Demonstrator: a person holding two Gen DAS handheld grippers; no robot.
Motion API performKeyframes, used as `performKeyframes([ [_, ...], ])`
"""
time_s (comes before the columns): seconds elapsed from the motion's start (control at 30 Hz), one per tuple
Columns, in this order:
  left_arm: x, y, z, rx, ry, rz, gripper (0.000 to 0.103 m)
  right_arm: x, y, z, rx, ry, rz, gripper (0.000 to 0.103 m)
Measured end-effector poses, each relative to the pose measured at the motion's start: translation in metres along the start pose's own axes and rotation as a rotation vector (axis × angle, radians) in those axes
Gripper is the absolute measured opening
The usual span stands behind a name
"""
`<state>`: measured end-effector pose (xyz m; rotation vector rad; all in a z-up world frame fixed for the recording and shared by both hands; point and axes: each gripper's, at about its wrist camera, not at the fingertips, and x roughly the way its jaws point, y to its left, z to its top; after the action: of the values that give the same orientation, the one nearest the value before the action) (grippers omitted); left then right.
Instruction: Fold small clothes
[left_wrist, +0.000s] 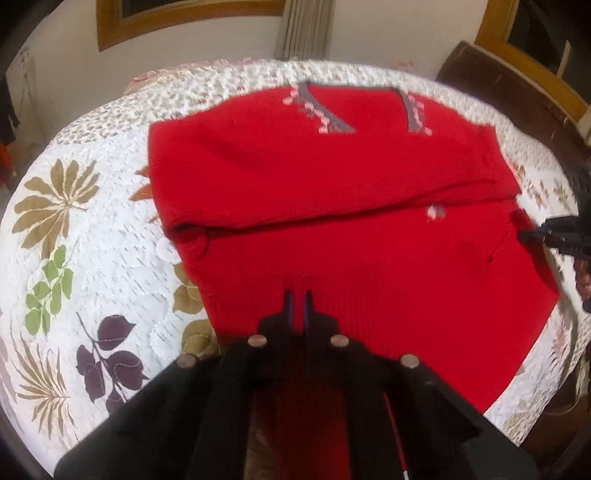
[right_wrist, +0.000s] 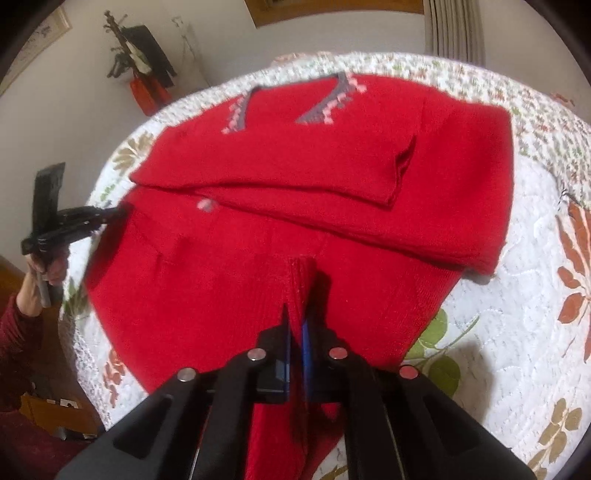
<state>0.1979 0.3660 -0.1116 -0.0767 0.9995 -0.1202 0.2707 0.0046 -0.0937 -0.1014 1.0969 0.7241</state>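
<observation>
**Both hand-held grippers pinching the hem of a red sweater on the bed**

A red knitted sweater (left_wrist: 332, 192) is lying spread over a quilted bedspread (left_wrist: 92, 229) printed with leaves and flowers. Its grey-and-pink patterned collar (left_wrist: 321, 110) is pointing away from the cameras, and both sleeves are lying folded across the chest, forming a thick band across the middle of the garment.

The left hand-held gripper (left_wrist: 297, 306) is reaching forward and low over the near edge of the sweater. Its two blue-padded fingers are standing almost together, with ribbed red knit running up between them, so it is clamping the hem. In the right wrist view the same gripper (right_wrist: 114, 214) is showing from the side, tips pushing into the sweater's edge. The person's hand (right_wrist: 48, 266) is wrapping around its handle from below, with a dark red sleeve (right_wrist: 18, 339) covering the forearm.

The right hand-held gripper (right_wrist: 297, 325) is also nearly closed, and a raised ridge of the ribbed hem is bunching between its fingers and lifting off the bedspread. From the left wrist view, this gripper (left_wrist: 532, 234) is appearing at the sweater's right edge, fingers pressing into the fabric.

A window frame (left_wrist: 524, 48) and a curtain (left_wrist: 306, 29) are standing behind the bed.
</observation>
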Motion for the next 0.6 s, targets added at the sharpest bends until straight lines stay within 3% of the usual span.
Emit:
performKeyframes([
  [0.3, -0.03, 0.009, 0.019, -0.085, -0.132, 0.018, 0.003, -0.031, -0.01, 0.008, 0.048, -0.092, 0.043, 0.004],
  [0.6, -0.044, 0.02, 0.083, -0.167, -0.242, 0.058, 0.003, -0.06, -0.031, 0.059, 0.125, -0.205, 0.021, 0.004],
])
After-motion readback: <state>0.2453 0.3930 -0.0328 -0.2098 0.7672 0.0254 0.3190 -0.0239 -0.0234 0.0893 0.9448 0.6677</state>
